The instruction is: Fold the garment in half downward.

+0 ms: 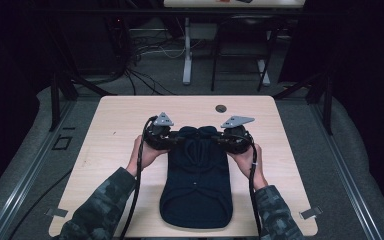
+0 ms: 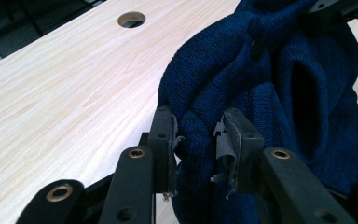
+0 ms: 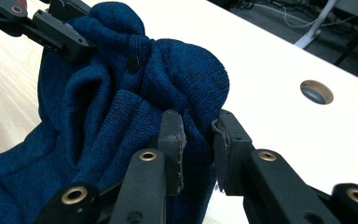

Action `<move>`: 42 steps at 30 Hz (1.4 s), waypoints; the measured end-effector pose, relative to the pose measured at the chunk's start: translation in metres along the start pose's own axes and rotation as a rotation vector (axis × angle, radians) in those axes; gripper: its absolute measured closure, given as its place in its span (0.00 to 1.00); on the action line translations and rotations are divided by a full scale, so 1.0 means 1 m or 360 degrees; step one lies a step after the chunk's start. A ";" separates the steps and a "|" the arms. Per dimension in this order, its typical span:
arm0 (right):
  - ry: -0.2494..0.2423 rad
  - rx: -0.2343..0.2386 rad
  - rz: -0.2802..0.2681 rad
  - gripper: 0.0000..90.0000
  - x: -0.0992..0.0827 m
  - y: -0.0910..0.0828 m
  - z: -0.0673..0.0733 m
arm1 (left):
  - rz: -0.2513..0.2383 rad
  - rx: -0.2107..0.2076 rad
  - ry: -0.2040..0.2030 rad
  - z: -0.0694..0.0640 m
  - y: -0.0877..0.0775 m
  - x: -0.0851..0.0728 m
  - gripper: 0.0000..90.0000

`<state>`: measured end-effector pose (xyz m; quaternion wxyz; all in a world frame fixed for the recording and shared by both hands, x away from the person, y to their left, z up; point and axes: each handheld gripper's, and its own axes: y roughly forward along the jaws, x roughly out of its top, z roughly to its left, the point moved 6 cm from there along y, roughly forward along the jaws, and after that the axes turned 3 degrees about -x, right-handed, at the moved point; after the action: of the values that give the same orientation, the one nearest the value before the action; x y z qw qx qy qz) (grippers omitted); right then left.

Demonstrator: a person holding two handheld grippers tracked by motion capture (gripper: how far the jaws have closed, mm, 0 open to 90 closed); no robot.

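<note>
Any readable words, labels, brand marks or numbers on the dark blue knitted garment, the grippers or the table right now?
None can be read.
Dark blue knitted garment: no tag or label showing; only a small plain dark button.
Left gripper and right gripper, both clamped on the knit: no markings visible.
Light wooden table: bare grain and a round hole, no print.

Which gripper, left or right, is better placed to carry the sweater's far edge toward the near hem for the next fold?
Neither clearly. The left gripper and the right gripper are each shut on an upper corner of the dark blue sweater, level with each other. The fold probably needs both together.
</note>
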<state>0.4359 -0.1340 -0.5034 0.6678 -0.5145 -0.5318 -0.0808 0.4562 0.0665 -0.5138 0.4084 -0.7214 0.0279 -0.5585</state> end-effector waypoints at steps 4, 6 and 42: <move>-0.0023 -0.0011 -0.0005 0.83 0.002 -0.002 0.001 | 0.0018 -0.0017 -0.0004 -0.001 -0.001 0.001 0.75; -0.0029 -0.0008 -0.0003 0.83 0.002 -0.003 0.001 | 0.0041 -0.0030 -0.0001 -0.001 -0.001 0.001 0.75; -0.0074 -0.0011 -0.0100 0.83 0.013 -0.031 0.005 | -0.0104 0.0109 0.0249 -0.016 -0.024 0.024 0.79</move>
<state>0.4180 -0.1386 -0.4754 0.6505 -0.5017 -0.5628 -0.0915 0.4419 0.0618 -0.4791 0.4110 -0.6618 0.0170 -0.6268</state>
